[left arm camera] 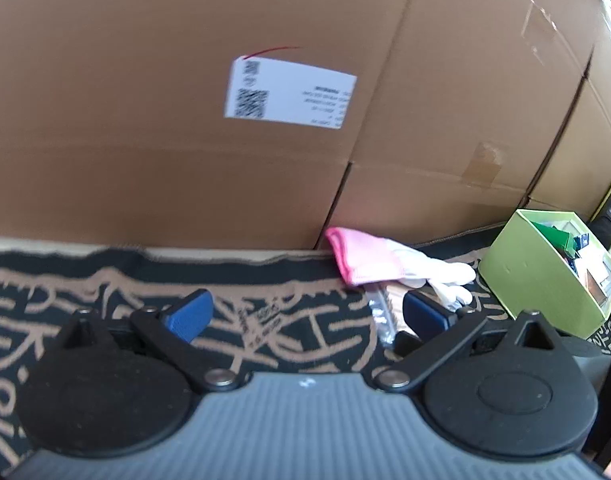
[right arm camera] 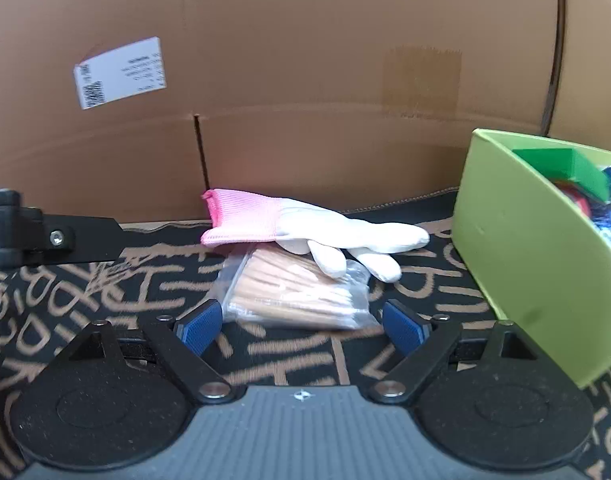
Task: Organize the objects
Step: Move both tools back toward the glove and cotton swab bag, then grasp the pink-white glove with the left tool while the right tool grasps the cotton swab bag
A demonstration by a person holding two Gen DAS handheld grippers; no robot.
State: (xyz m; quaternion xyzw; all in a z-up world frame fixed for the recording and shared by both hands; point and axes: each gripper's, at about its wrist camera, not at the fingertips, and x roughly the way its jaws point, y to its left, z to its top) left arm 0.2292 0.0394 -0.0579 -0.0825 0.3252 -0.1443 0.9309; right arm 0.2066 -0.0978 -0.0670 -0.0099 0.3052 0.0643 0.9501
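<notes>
A light green box (right arm camera: 517, 248) stands open at the right, filled with mixed small things: a dark green block (right arm camera: 561, 166), something red and something blue, too jumbled to name. Everything rests on a black cloth with tan lettering (right arm camera: 105, 292). A wall of brown cardboard cartons (right arm camera: 305, 80) rises behind, one bearing a white label (left arm camera: 289, 94).

A white glove with a pink cuff (right arm camera: 305, 228) lies near the cartons, its fingers draped over a clear bag of thin wooden sticks (right arm camera: 293, 292).

The right gripper (right arm camera: 301, 326) has its fingers (right arm camera: 199, 328) spread wide, empty, just short of the bag. The left gripper (left arm camera: 305, 314) is likewise wide apart and holds nothing, beside the glove.
</notes>
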